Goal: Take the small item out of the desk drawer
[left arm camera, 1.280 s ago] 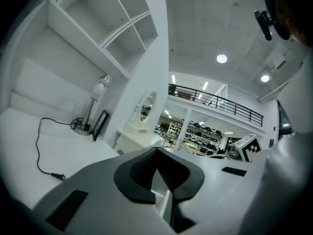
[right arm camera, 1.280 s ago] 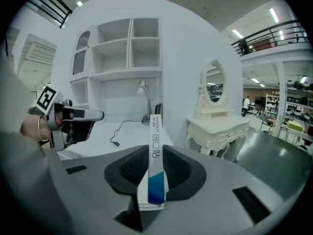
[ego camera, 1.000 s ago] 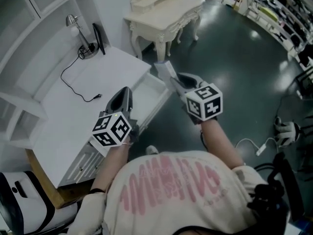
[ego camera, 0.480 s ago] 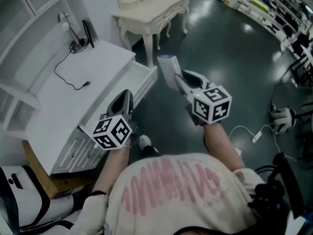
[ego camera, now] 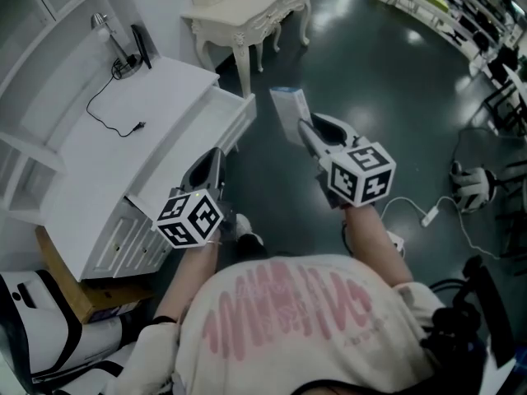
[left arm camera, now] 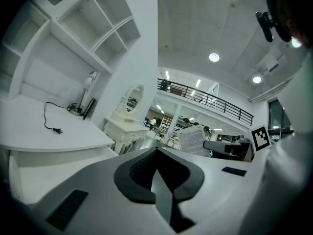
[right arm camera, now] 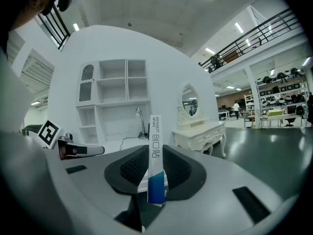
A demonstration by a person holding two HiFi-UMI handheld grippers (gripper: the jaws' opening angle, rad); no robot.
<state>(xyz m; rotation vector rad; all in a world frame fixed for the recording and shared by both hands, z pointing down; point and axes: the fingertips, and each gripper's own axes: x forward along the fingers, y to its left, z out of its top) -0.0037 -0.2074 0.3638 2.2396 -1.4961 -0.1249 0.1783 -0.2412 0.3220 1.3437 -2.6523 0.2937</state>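
My right gripper (ego camera: 306, 128) is shut on a thin white and blue box (ego camera: 288, 112) and holds it over the dark floor, to the right of the white desk (ego camera: 123, 146). In the right gripper view the box (right arm camera: 156, 131) stands upright, pinched between the pads of the right gripper (right arm camera: 154, 153). The desk drawer (ego camera: 216, 130) stands pulled out; its inside is hard to see. My left gripper (ego camera: 216, 156) hangs beside the drawer's front, apart from it. In the left gripper view the left gripper (left arm camera: 157, 151) has its jaws together with nothing between them.
A desk lamp (ego camera: 103, 27) and a loose black cable (ego camera: 111, 109) lie on the desk, with white shelves above. A cream dressing table (ego camera: 247, 2) stands beyond the desk. A white cord (ego camera: 428, 216) trails across the floor at right. A brown box (ego camera: 62, 274) sits by the desk's near end.
Both grippers have drawn back from the desk and drawer, which now lie further left in the head view. The right gripper still holds the box.
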